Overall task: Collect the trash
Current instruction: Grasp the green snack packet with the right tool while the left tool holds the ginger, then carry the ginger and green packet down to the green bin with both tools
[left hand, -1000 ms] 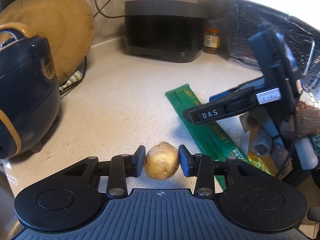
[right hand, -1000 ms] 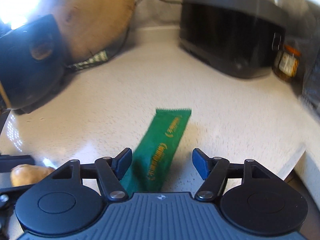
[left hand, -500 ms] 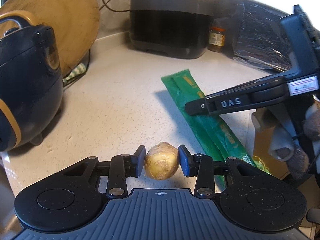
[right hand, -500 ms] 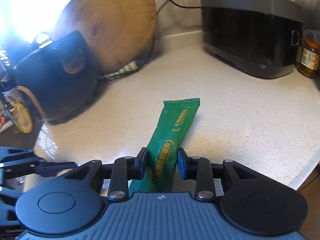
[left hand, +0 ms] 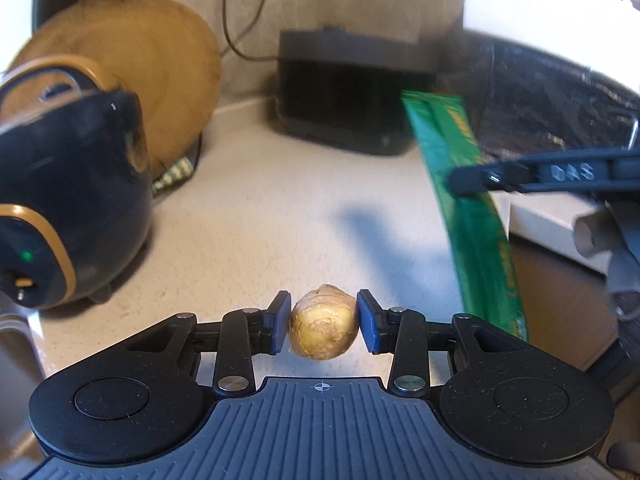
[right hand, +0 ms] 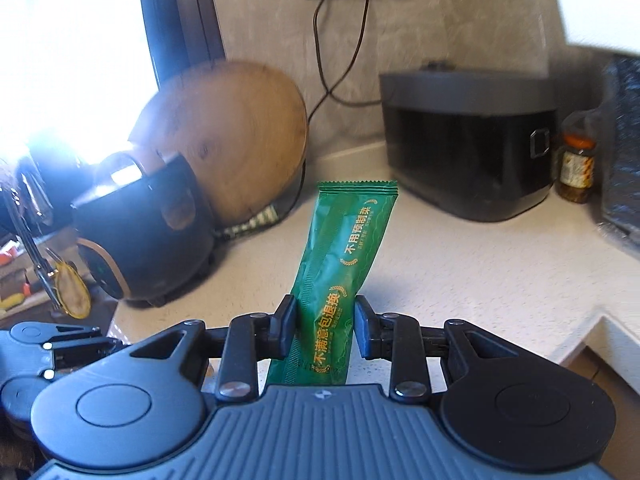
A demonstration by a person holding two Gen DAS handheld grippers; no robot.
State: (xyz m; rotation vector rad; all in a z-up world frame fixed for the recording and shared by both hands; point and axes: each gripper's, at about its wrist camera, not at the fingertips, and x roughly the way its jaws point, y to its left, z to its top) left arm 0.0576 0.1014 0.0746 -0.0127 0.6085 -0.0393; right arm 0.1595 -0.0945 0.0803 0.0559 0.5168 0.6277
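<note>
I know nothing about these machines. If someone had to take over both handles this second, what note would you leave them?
Left tongs: shut on the brownish lump, held above the counter.
Right tongs: shut on the green wrapper, lifted clear of the counter.
Done: both pieces of trash are picked up.
Left: drop both in a bin; none shows in either view, so find it first.

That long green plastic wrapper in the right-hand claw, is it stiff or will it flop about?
Probably fairly light: the long green plastic wrapper stands up past the right gripper without drooping. Likely somewhat flexible, as it leans and twists slightly. Its glossy film may be slippery, though the jaws pinch it on both sides.
</note>
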